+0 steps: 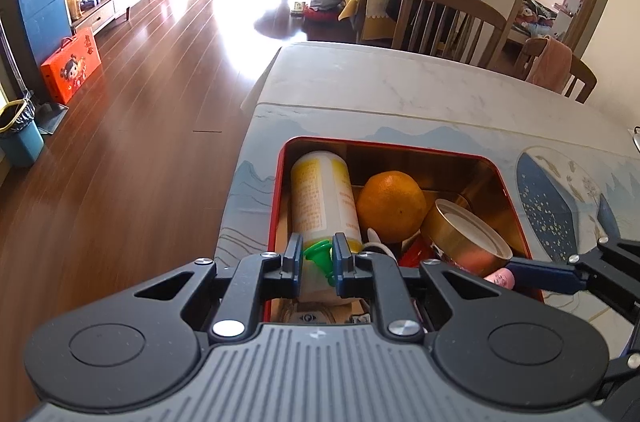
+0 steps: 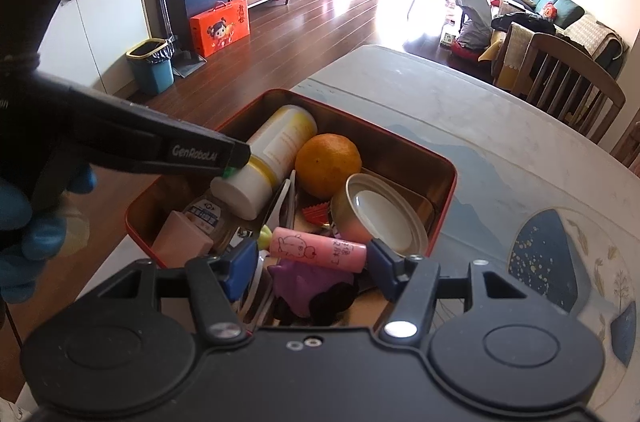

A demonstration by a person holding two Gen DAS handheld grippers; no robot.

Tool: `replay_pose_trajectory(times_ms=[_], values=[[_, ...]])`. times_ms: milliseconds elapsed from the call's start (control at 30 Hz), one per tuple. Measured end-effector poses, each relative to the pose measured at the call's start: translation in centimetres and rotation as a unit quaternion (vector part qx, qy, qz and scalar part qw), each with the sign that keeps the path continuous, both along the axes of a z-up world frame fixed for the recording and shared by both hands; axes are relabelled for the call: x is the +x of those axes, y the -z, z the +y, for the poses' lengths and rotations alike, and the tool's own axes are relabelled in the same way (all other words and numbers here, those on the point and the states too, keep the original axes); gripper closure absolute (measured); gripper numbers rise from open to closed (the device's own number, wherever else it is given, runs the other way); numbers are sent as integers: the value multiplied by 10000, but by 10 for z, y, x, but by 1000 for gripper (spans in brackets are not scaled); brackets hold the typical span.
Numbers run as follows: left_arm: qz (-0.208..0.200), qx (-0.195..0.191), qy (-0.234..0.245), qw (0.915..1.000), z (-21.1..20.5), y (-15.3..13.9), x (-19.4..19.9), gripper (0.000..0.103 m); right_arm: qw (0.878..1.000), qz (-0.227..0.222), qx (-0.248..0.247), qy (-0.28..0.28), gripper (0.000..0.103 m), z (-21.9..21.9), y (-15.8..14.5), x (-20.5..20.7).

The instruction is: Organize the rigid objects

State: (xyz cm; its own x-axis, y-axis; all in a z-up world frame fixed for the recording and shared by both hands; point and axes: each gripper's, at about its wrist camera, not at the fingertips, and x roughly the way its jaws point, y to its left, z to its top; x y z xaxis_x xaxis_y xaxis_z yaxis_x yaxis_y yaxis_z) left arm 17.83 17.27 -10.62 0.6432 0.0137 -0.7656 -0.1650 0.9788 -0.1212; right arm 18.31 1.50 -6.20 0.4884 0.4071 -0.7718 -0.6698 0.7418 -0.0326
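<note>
A red tin box (image 1: 516,210) (image 2: 448,198) on the table holds a white and yellow bottle (image 1: 322,194) (image 2: 276,150), an orange (image 1: 390,206) (image 2: 328,164), a gold can (image 1: 464,234) (image 2: 380,218) and other small items. My left gripper (image 1: 317,256) is shut on a small green plastic piece (image 1: 318,254) just above the bottle's cap end; its tip shows in the right wrist view (image 2: 236,158). My right gripper (image 2: 312,268) is open, its fingers on either side of a pink cylinder (image 2: 318,248) (image 1: 500,278) with a pig drawing, over a purple item (image 2: 308,282).
The box stands near the table's left edge on a patterned mat (image 2: 552,262). Wooden chairs (image 1: 444,18) stand at the far side of the table. The wooden floor (image 1: 120,126) lies to the left, with a blue bin (image 2: 154,66) and an orange gift box (image 2: 220,28).
</note>
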Motion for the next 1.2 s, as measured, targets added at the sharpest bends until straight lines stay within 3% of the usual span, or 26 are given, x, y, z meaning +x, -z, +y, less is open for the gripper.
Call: replay_pose_trajectory(times_ms=[667, 900, 967, 1033, 1200], values=[[-277, 16, 216, 9994, -20, -32, -54, 86, 9979, -86, 584, 266, 34, -43, -32, -15], [-474, 189, 256, 9984, -32, -49, -74, 70, 9966, -265, 763, 159, 30, -53, -48, -29], [-531, 236, 231, 9980, -35, -54, -79, 59, 9961, -331, 806, 113, 28, -57, -52, -34], [-639, 259, 189, 9974, -38, -59, -85, 38, 9956, -386, 847, 69, 26, -63, -57, -37], [-822, 368, 85, 9959, -53, -69, -99, 29, 9937, -481, 1013, -16, 17, -79, -66, -46]])
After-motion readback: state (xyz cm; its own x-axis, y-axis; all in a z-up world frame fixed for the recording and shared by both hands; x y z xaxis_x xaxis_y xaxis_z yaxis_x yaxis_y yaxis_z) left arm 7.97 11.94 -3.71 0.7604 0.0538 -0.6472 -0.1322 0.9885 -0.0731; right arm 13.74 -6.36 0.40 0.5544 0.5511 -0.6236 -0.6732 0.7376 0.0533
